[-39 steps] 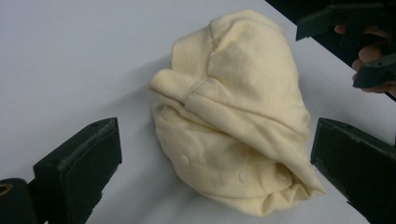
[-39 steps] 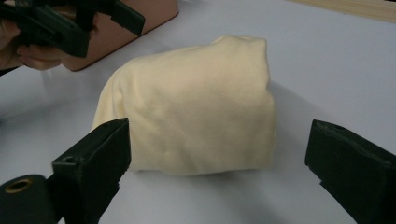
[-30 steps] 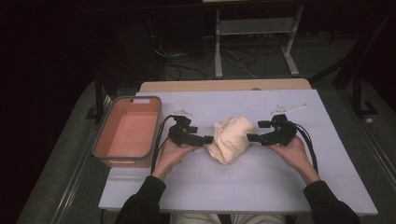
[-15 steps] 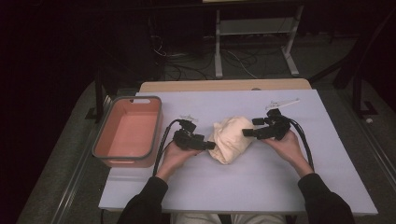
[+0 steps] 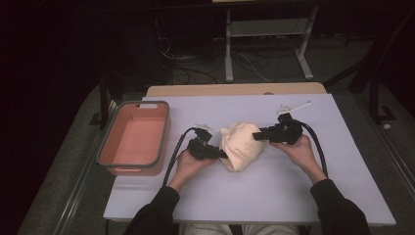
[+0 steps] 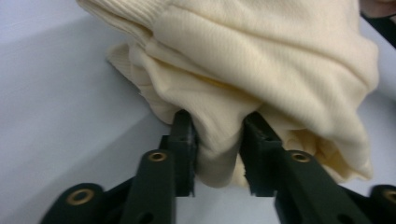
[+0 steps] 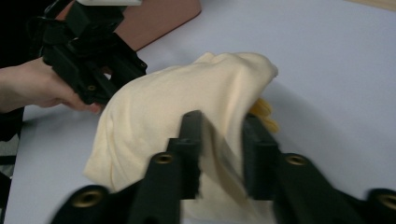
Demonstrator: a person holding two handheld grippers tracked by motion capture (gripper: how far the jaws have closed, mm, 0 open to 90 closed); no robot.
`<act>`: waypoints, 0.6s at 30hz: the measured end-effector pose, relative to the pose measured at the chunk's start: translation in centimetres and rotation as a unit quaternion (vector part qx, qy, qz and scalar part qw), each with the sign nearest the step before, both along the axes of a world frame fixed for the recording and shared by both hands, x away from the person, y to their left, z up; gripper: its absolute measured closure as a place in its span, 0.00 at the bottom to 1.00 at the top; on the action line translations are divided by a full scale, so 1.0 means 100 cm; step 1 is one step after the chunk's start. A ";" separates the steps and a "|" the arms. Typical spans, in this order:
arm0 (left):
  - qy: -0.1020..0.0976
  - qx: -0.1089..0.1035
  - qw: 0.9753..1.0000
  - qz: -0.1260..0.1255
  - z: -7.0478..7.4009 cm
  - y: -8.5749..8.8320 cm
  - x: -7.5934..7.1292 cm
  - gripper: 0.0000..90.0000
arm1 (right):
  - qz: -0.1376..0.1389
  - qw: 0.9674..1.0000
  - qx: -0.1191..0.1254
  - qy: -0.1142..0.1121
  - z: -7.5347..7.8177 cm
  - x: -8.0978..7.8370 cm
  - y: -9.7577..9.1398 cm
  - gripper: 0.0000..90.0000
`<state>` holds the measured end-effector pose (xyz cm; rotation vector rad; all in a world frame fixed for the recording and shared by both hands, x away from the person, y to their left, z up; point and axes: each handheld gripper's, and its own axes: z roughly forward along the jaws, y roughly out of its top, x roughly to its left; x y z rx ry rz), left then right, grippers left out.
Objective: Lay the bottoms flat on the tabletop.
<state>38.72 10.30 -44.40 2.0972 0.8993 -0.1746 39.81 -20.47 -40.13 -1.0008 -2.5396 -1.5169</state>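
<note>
**On the pale table, two grippers pinch one cream garment from opposite sides**

At the middle of the pale lilac table (image 5: pixel 274 196) lies one bunched cream cloth (image 5: pixel 241 145), a soft knit garment with a ribbed edge, heaped on itself rather than spread flat. A person's two forearms come in from the near edge, each hand holding one black two-jaw gripper.

The left gripper (image 5: pixel 221 154) meets the heap low on its left side. In the left gripper view its jaws have just been closing, and a fold of the cloth (image 6: pixel 219 149) is squeezed between the two pads, bulging out below them. The grip sits near the table surface, likely so that the bottom layers come along when the heap is lifted.

The right gripper (image 5: pixel 256 136) comes in from the opposite side, a little higher and farther back. Its jaws have also just been closing; in the right gripper view a thin ridge of fabric (image 7: pixel 223 154) stands pinched between the pads. Holding the garment at two separated points looks like preparation for lifting it and pulling it open or carrying it.

One salmon-coloured bin (image 5: pixel 133 139) with a grey rim stands at the table's left edge, well apart from the cloth and with nothing in it, a plausible place for the garment to go.

By count: one cloth, one bin, two grippers, two hands, one table. Beyond the far edge, the legs of one white metal stand (image 5: pixel 266 34) and some loose cables show on a dark floor.
</note>
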 end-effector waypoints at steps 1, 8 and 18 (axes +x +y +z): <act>-0.002 -0.001 1.000 0.001 0.000 0.000 0.000 0.80 | 0.004 1.000 -0.001 -0.005 0.002 -0.002 0.000 0.87; 0.000 -0.013 1.000 0.009 0.002 0.002 0.001 0.83 | 0.009 1.000 0.020 -0.003 0.006 -0.018 -0.016 0.95; -0.011 -0.012 1.000 0.023 0.009 0.009 -0.003 0.83 | 0.015 1.000 -0.003 0.020 0.003 -0.052 -0.042 0.96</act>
